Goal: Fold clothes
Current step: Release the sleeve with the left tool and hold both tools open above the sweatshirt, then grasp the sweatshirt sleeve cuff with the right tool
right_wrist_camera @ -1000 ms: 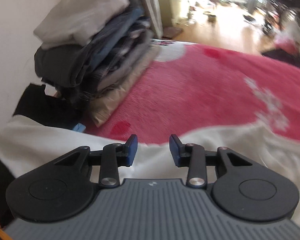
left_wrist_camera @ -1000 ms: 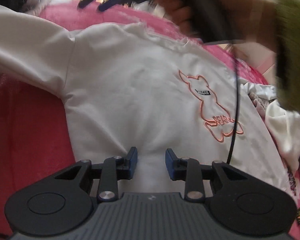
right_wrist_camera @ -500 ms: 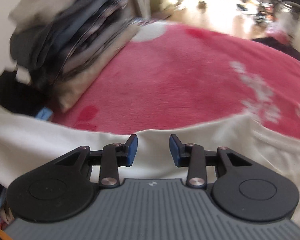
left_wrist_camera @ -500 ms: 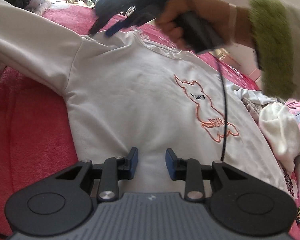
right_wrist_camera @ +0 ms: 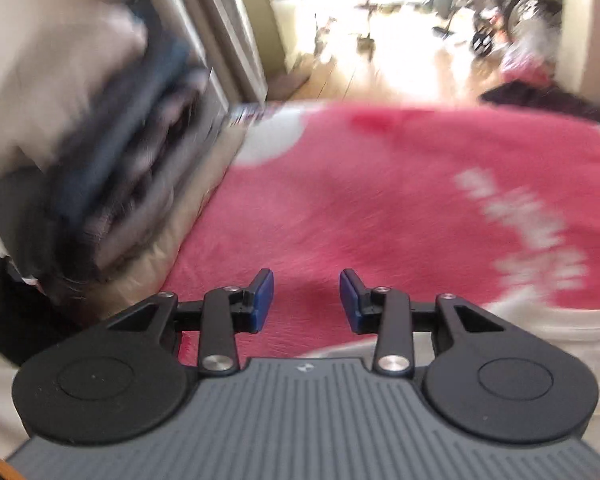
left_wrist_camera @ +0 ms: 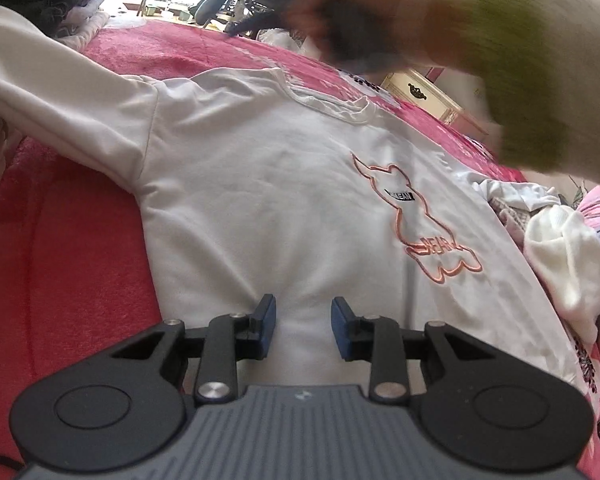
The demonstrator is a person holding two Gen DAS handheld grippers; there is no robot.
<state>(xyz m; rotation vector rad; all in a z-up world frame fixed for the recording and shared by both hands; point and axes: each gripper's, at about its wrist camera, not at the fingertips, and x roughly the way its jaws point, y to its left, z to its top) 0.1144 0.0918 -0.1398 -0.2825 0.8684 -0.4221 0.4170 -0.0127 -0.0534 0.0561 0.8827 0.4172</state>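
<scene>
White sweatshirt (left_wrist_camera: 260, 200): lies spread front-up on the pink blanket (left_wrist_camera: 60, 260) that covers the bed, print uppermost. Long axis runs from the hem, at the near edge of the bed under the left gripper, to the collar (left_wrist_camera: 328, 104) toward the far edge. Points collar-away in the left wrist view.
- One sleeve (left_wrist_camera: 60, 96): stretched out from the shoulder toward the left edge of the bed, roughly across the body's axis. The opposite sleeve is hidden under the person's arm; its lie cannot be told.
- Print: orange outline figure (left_wrist_camera: 416, 224), off-centre to the right of the chest.

Left gripper (left_wrist_camera: 303, 328): at the hem, near the middle of the body's width, aimed along the long axis toward the collar. Jaws parted; white cloth shows in the gap, no pad seen pressing it. The nearer of the two to the hem.

Right gripper (right_wrist_camera: 306, 300): above the pink blanket beyond the sweatshirt's collar end; white cloth at its lower right only. Jaws parted, nothing between them. View blurred. In the left wrist view its holding hand (left_wrist_camera: 340, 28) shows blurred over the collar side.

Stack of folded clothes (right_wrist_camera: 92, 168): at the far left edge of the bed, against the wall, well apart from the sweatshirt body.

Loose white garments (left_wrist_camera: 560, 256): at the right edge, just beside the sweatshirt's side seam.

Judgement: the coming fold likely turns on the outstretched sleeve, which lies to the left of both grippers.
</scene>
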